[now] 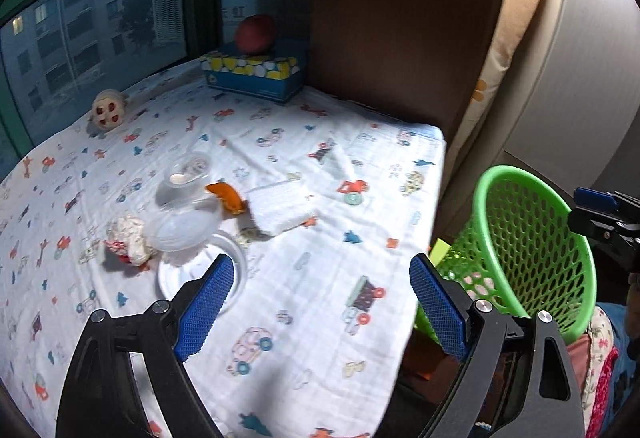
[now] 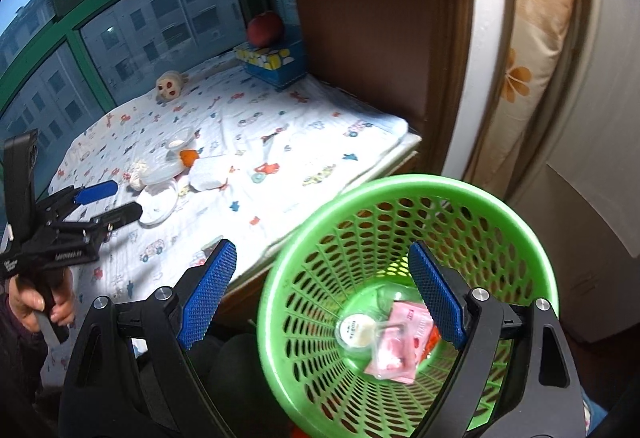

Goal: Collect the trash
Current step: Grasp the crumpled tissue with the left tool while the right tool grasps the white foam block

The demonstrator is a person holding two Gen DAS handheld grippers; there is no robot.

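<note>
Noted on inspection: left gripper (image 1: 320,302) with blue pads spread wide and nothing between them, poised over the white printed cloth (image 1: 304,142) covering the ledge, angled down toward the litter. Right gripper (image 2: 320,294) likewise spread wide and empty, held above the mouth of the green perforated plastic basket (image 2: 404,198), which stands just off the near corner of the ledge. Judged a sensible siting: close beside the litter, so each piece travels a short way.

Basket contents: a round clear lid or cup with a pale disc (image 2: 356,330), a pink printed wrapper (image 2: 400,354), a trace of something red-orange beneath. Otherwise mostly bare mesh.

Remaining on the cloth, clustered near the middle: a clear plastic cup with a pale residue (image 1: 188,174), a clear domed lid (image 1: 180,226), a flat white round lid (image 1: 176,278) partly hidden by the left pad, a crumpled white-and-red wrapper (image 1: 128,238), an orange peel scrap (image 1: 228,198), a folded white tissue (image 1: 280,206).

Not judged trash, set back by the window: a blue and yellow tissue box (image 1: 256,74) bearing a red apple (image 1: 254,34), and a small cream toy with red spots (image 1: 108,112).

Assessment: collection partly done; most pieces outstanding. Nearest candidate for the left gripper: the flat lid or the crumpled wrapper.
</note>
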